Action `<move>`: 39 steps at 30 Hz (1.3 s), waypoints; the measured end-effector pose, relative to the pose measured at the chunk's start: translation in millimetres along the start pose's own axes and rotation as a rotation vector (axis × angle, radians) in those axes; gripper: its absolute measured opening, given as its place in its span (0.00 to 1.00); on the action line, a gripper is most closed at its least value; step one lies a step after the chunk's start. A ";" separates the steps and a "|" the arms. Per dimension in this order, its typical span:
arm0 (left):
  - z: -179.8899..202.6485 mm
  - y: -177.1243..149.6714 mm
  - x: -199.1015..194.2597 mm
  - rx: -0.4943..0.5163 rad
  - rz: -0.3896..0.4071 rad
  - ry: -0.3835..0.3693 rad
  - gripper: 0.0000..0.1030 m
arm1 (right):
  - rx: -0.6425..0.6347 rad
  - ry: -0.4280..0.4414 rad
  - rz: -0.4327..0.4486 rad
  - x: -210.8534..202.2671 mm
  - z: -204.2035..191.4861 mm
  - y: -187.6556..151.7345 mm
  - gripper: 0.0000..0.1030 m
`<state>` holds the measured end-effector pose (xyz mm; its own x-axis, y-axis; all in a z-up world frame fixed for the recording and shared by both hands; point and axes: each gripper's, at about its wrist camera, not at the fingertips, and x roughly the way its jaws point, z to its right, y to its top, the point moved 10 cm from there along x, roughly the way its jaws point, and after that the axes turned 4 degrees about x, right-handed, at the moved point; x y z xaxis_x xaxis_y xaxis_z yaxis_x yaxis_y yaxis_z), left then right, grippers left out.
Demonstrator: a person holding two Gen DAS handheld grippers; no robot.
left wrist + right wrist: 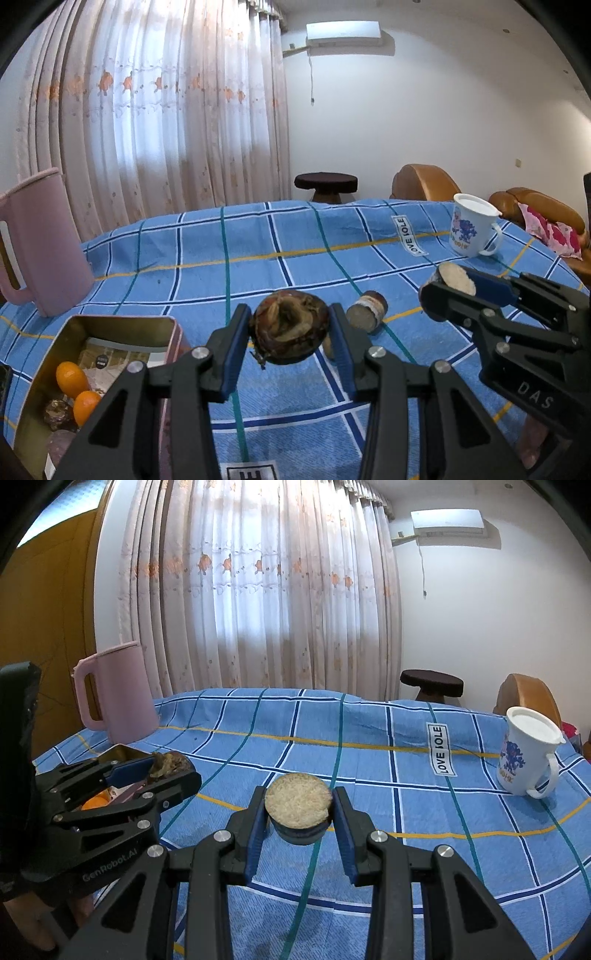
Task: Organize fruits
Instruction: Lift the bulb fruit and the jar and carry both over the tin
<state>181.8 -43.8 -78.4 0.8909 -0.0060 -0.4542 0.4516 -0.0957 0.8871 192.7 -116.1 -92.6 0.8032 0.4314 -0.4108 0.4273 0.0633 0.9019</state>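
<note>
Far left: a matte pink jug [44,243] with a moulded handle stands on the counter [258,266], which is draped in a blue checked cloth with white, navy, teal and yellow lines. Just in front of it, an open rectangular gold-lined tin [48,354] holds two smooth, glossy oranges [72,378] beside printed paper and darker pieces. Centre: the left gripper [290,334] has its blue-padded jaws closed partway on a round, dark brown fruit [290,330] with a rough, scaly, dried-looking top, held above the cloth to the right of the tin. Just right of it, a short cylindrical piece [367,310] with a pale cut end lies on its side on the cloth. Right: the right gripper [299,816] has its jaws clamped on a dark-skinned cylindrical piece [298,806] with a pale, grainy, flat cut face turned up. Far right: a glossy white printed mug [528,757] stands near the counter edge
</note>
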 end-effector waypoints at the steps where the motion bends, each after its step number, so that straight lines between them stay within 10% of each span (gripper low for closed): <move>1: -0.2 0.7 -1.4 0.001 0.007 0.004 0.43 | -0.001 0.001 0.005 -0.9 -0.4 0.5 0.36; 18: -4.3 3.0 -16.5 -0.012 0.062 0.022 0.43 | -0.051 -0.007 0.096 -18.9 -9.6 8.0 0.36; 39: -39.6 -20.6 -41.3 -0.060 0.012 0.012 0.43 | -0.058 0.069 -0.021 1.9 -53.1 -5.9 0.36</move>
<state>137.7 -2.2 -74.6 0.8968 0.0047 -0.4424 0.4423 -0.0356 0.8962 169.6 -67.8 -91.6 0.7627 0.4904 -0.4216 0.4175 0.1245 0.9001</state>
